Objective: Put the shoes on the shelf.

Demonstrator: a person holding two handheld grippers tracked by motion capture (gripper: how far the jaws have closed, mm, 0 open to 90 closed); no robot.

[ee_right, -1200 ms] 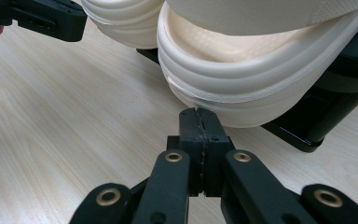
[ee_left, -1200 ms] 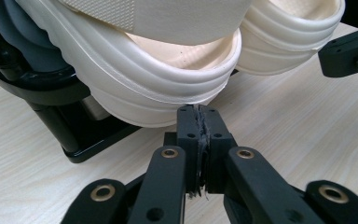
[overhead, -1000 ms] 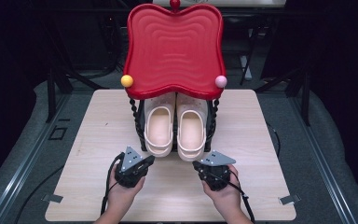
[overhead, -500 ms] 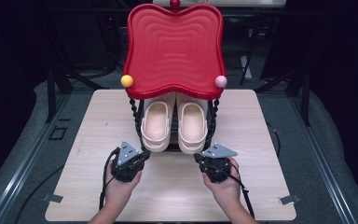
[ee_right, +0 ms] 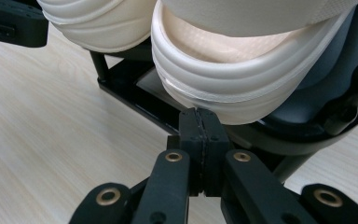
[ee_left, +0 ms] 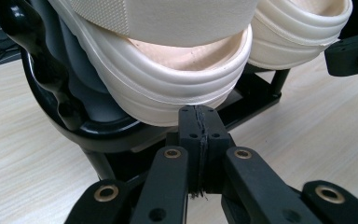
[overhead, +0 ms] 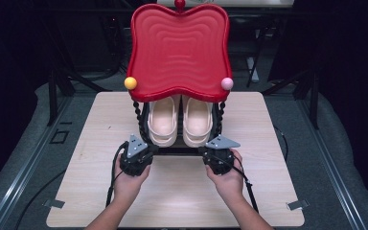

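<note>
A pair of cream clogs rests heel-out on the lower shelf of a small black rack [overhead: 182,149] under a red wavy tray top [overhead: 178,48]. The left clog [overhead: 162,122] [ee_left: 168,70] hangs just above my left gripper [overhead: 141,149] [ee_left: 199,114], whose jaws are pressed together with nothing between them, tips just under the heel. The right clog [overhead: 197,120] [ee_right: 242,70] sits just beyond my right gripper [overhead: 215,152] [ee_right: 199,116], also shut and empty, tips below its heel.
The rack stands mid-table on a light wooden tabletop [overhead: 100,124]. Yellow [overhead: 130,83] and pink [overhead: 227,83] knobs stick out at the tray's front corners. Beaded black posts [overhead: 138,112] flank the clogs. Bare wood lies to either side and in front; dark floor surrounds the table.
Both hands have pushed forward from the table's front area, bringing both shut grippers up to the clogs' heels at the rack's lower shelf.
</note>
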